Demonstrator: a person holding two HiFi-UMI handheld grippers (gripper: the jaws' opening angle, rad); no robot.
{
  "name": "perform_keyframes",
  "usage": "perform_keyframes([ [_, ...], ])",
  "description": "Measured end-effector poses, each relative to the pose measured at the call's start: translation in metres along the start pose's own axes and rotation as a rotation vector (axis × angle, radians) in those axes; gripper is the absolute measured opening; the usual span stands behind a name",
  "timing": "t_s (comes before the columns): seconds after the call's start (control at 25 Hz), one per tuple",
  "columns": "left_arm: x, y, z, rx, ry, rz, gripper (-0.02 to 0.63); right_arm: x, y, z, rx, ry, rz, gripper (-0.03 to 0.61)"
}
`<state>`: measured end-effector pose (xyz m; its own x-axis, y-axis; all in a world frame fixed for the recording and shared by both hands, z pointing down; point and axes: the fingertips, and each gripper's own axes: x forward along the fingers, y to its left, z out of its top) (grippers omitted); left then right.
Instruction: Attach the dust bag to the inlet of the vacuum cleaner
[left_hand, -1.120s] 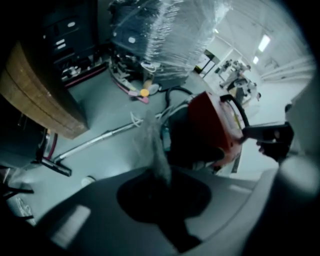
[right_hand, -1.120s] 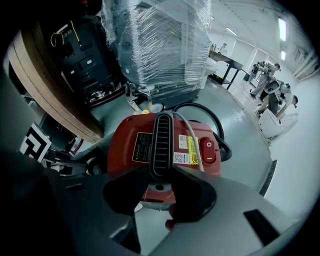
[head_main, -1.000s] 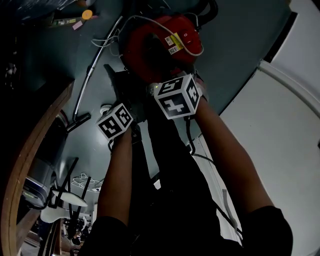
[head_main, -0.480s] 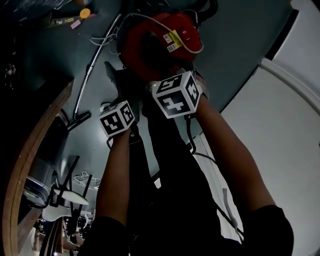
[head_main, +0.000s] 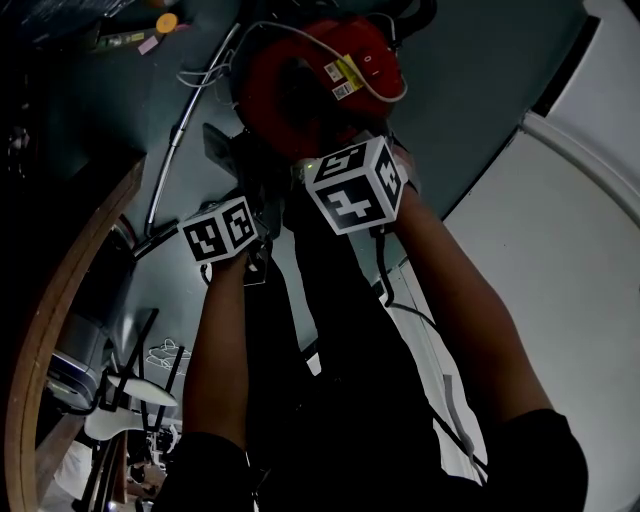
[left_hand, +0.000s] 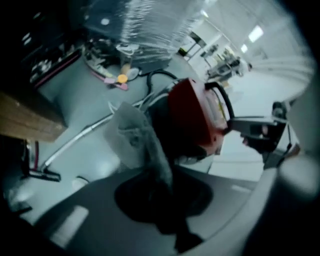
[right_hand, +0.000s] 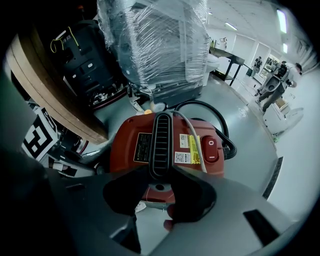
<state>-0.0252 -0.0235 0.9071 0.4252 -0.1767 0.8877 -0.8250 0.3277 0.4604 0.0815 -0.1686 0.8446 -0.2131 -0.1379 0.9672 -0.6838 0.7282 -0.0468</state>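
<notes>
The red vacuum cleaner (head_main: 330, 75) lies on the dark floor, also visible in the left gripper view (left_hand: 197, 117). My right gripper (right_hand: 160, 187) is shut on its black ribbed handle (right_hand: 160, 137); in the head view that gripper (head_main: 322, 145) sits right over the red body. The pale grey dust bag (left_hand: 134, 136) stands just left of the vacuum, and its lower end runs down between the jaws of my left gripper (left_hand: 167, 200). Those jaws are opening, with the bag still caught between them. The head view places the left gripper (head_main: 238, 185) beside the vacuum's left flank.
A metal wand tube (head_main: 180, 140) lies on the floor to the left. A curved wooden table edge (head_main: 60, 300) borders the left side. A plastic-wrapped stack (right_hand: 155, 45) stands behind the vacuum. Pale flooring (head_main: 580, 260) begins at the right, and people (right_hand: 277, 85) stand far off.
My left gripper has shifted left and a little up in the head view and has rolled. The right gripper stays put on the vacuum handle.
</notes>
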Motion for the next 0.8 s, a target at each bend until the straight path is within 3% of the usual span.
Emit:
perform_keyframes([
  [0.08,0.0,0.003,0.001,-0.172,-0.026,-0.088,0.054,0.001,0.0,0.0,0.004,0.0,0.005,0.137],
  [0.12,0.0,0.003,0.002,-0.223,-0.037,-0.119,0.058,0.001,0.0,-0.001,0.005,0.0,0.006,0.137],
  [0.16,0.0,0.003,0.002,-0.219,-0.042,-0.125,0.058,0.001,0.0,-0.001,0.005,-0.001,0.006,0.137],
  [0.2,0.001,0.002,0.003,-0.158,-0.037,-0.107,0.057,0.002,-0.001,-0.001,0.005,-0.003,0.006,0.137],
  [0.36,0.003,-0.008,0.0,0.21,0.02,-0.048,0.052,0.001,-0.001,0.0,0.007,-0.005,0.006,0.137],
  [0.44,0.002,-0.009,-0.002,0.268,0.022,-0.063,0.055,0.001,0.0,0.0,0.009,-0.005,0.009,0.137],
  [0.52,0.002,-0.008,-0.002,0.191,-0.004,-0.097,0.055,0.001,-0.001,-0.001,0.01,-0.005,0.011,0.137],
  [0.8,-0.001,0.004,0.001,-0.339,-0.177,-0.213,0.052,0.002,-0.001,0.0,0.009,-0.01,0.01,0.137],
])
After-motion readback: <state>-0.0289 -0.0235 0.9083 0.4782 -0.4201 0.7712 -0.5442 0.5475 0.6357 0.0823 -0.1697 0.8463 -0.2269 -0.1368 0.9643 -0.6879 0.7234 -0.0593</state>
